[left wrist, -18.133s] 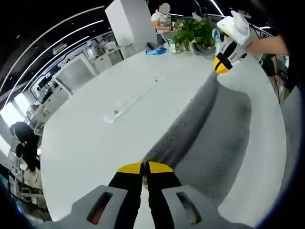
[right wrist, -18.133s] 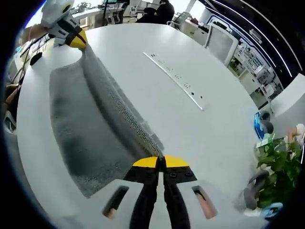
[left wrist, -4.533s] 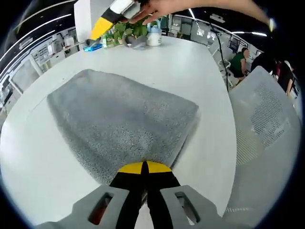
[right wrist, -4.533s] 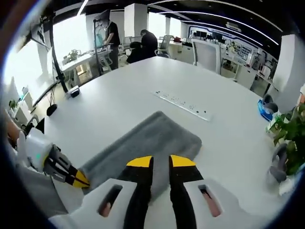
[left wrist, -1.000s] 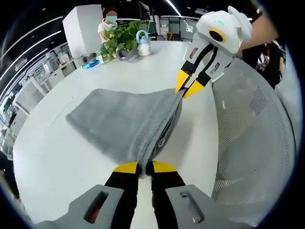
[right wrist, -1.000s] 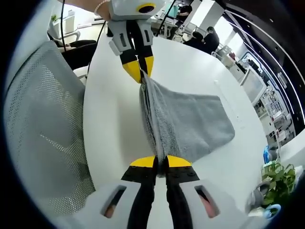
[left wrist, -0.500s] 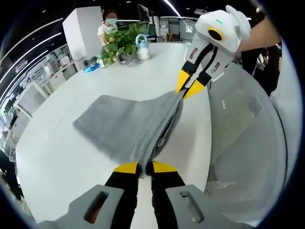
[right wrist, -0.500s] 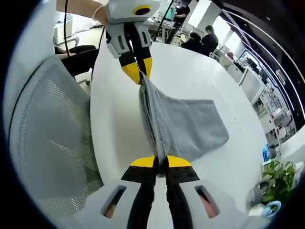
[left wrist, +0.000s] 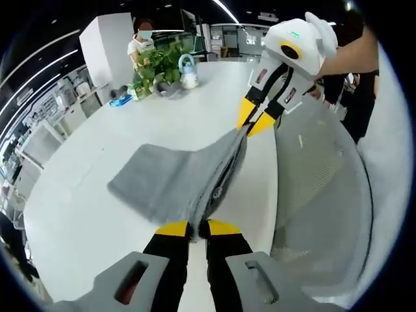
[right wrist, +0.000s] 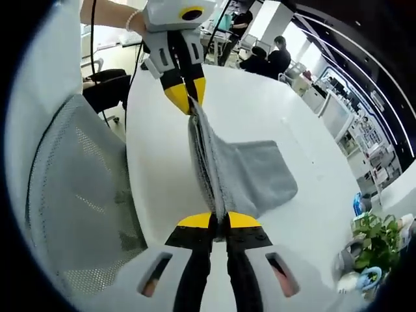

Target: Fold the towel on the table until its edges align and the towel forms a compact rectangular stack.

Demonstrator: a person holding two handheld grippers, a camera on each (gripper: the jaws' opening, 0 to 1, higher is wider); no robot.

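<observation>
A grey towel (left wrist: 175,182) hangs stretched between the two grippers, its edge lifted off the white table (left wrist: 97,156) and its far part draped on the tabletop. My left gripper (left wrist: 197,227) is shut on one corner of the towel's raised edge. Across from it, the right gripper (left wrist: 250,125) pinches the other corner. In the right gripper view the towel (right wrist: 250,172) runs from my right gripper (right wrist: 219,220), shut on it, up to the left gripper (right wrist: 188,94).
A mesh office chair (left wrist: 318,188) stands close beside the table edge, also seen as the chair (right wrist: 78,214). Potted plants and a watering can (left wrist: 166,65) sit at the table's far end. People stand in the background.
Both grippers have lifted the towel's held edge higher and drawn it toward the table edge; less towel lies on the table than a second ago.
</observation>
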